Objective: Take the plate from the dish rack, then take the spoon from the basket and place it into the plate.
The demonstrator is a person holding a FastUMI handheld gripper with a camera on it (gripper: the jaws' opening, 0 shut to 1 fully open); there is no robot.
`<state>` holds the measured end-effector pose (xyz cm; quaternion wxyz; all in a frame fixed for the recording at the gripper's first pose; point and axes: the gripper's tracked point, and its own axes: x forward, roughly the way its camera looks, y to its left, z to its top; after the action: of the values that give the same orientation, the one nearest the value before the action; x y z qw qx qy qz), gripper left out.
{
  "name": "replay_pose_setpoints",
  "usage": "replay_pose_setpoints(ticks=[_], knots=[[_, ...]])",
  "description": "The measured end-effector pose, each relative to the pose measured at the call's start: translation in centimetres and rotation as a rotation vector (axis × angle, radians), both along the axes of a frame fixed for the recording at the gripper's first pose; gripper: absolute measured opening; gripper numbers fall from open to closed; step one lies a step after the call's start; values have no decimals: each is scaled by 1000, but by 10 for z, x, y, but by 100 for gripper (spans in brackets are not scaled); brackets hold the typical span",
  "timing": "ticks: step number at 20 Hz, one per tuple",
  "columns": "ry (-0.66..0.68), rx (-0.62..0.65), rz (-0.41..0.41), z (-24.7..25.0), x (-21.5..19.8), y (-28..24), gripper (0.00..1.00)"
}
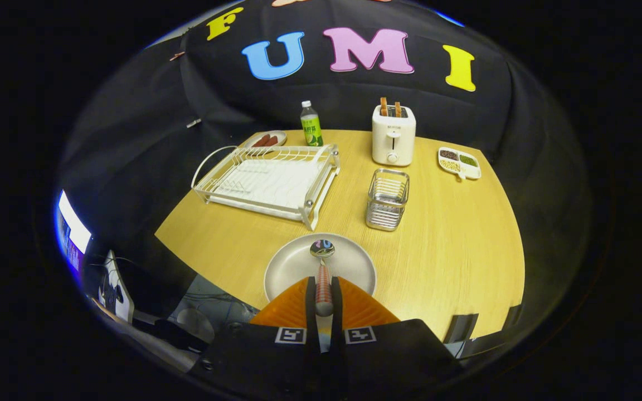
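Pale wood tabletop (455, 245) carries everything I'm working with, so I'll go down by size. The white wire dish rack (268, 181) sits toward the far left corner and has no plate in it, so I judge the first step done. The plate (298, 267) now lies flat at the near edge, just ahead of my fingers (324, 295). The metal basket (387, 199) stands mid-tabletop, right of the rack, and I see no spoon in it. The spoon (322, 262) is in my grip: the fingers are closed on its handle from both sides, the bowl reaching out over the plate's middle. I can't tell whether the bowl already touches the plate. By my reckoning only the last bit is left: lower, let go, and pull clear
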<state>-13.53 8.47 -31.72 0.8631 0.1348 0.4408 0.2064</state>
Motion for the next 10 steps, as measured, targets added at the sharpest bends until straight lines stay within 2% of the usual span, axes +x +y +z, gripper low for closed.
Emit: replay_pose_setpoints(ticks=[10], knots=[[63, -49, 17, -44, 1, 24, 10]])
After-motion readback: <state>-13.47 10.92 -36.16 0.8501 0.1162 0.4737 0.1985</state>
